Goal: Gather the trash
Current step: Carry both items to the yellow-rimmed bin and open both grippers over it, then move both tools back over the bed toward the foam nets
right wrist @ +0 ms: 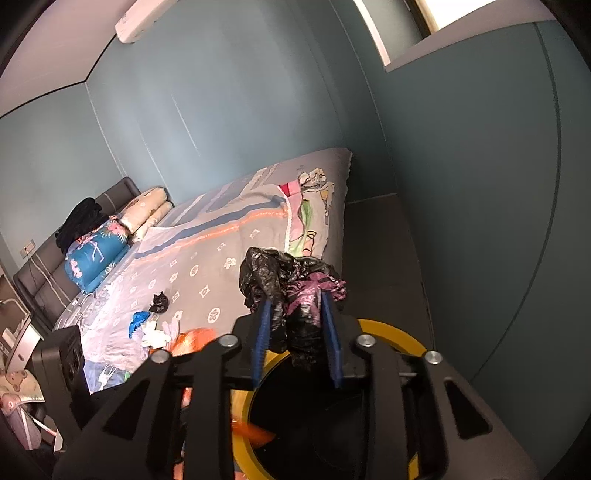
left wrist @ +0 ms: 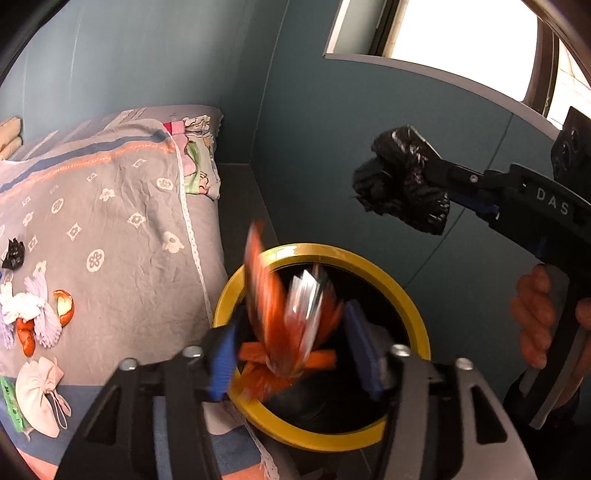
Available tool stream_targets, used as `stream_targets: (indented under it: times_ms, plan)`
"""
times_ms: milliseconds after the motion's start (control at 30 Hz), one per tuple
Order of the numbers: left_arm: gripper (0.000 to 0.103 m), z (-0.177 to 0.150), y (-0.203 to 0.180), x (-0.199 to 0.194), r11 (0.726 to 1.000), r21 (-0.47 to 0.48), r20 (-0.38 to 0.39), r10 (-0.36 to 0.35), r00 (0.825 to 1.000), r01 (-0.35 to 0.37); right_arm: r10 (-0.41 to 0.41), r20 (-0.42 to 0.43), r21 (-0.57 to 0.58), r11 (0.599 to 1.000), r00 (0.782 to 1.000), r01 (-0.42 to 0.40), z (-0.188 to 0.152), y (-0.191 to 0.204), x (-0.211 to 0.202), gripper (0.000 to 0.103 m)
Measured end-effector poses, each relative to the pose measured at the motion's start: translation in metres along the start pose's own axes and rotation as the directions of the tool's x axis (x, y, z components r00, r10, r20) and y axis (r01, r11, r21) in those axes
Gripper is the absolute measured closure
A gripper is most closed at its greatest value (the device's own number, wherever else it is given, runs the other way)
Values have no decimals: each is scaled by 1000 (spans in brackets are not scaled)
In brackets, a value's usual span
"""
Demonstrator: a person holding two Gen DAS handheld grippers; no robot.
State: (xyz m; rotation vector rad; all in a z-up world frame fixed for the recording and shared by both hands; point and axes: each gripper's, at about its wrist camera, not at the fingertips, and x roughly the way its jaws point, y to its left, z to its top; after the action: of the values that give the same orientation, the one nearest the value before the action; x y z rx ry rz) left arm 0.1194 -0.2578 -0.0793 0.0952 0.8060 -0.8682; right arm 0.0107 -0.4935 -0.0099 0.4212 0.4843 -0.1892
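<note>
A home bedroom: a bed [right wrist: 207, 258] with patterned sheet, pillows [right wrist: 147, 212] against a padded headboard [right wrist: 118, 192], blue-grey walls [right wrist: 221, 110], window [left wrist: 461, 33].

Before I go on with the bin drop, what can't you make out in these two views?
- Orange wrapper, left wrist view: motion-blurred between the left gripper's spread jaws; print unreadable, contact unclear.
- Bin inside: dark in both views, contents hidden.
- Black bag, right wrist view: its lower end hangs behind the right gripper; whether the pads press on it is unclear.
- Small scraps on the bed: too small; left edge cuts some off.
</note>
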Motion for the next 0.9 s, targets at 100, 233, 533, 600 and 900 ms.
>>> stream_targets:
  times_ms: [100, 233, 533, 600, 900]
  plan:
    - [39, -3, 4, -5, 1000, -9, 9, 3, 1000, -3, -24, 13, 6, 1000, 1000, 24, -2, -1, -4, 62]
    - [27, -6, 13, -14, 999, -40, 31, 21, 999, -20, -35, 27, 22, 999, 999, 35, -1, -7, -6, 55]
    - [8, -1, 43, -40, 990, -103, 124, 111, 986, -99, 22, 92, -4, 1000, 996, -21, 0, 5, -9, 37]
    - [8, -1, 51, -49, 985, -118, 141, 139, 980, -123, 40, 99, -20, 999, 994, -38, 0, 12, -9, 36]
    - [8, -4, 84, -84, 965, -150, 190, 244, 951, -217, 151, 79, -111, 984, 985, -142, 0, 63, -2, 31]
